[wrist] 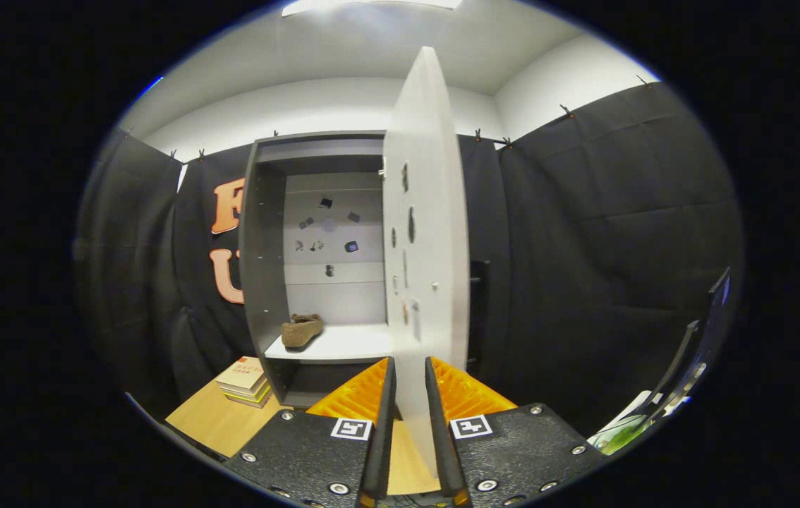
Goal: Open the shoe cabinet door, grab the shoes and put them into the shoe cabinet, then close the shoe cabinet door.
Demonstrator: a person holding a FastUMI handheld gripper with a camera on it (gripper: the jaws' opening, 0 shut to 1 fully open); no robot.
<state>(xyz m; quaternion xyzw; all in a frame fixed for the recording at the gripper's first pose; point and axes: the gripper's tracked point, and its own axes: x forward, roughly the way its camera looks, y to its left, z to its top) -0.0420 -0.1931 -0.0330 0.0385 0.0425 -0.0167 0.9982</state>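
Gripper [410, 395] clamped on open door [425, 233] edge; shoe [301, 330] on shelf [343, 346] beyond fingers.

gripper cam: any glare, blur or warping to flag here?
Gripper view: ceiling light blown out; fisheye bows the door and cabinet; shoe sharp on its shelf; gripper fingers straddle the door's edge, contact unclear.

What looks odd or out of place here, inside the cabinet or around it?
Nothing looks damaged or spilled. The cabinet door stands open, its edge between the gripper fingers. One shoe lies on the shelf. Small dark patches dot the back panel and the door's inner face; I cannot tell what they are.
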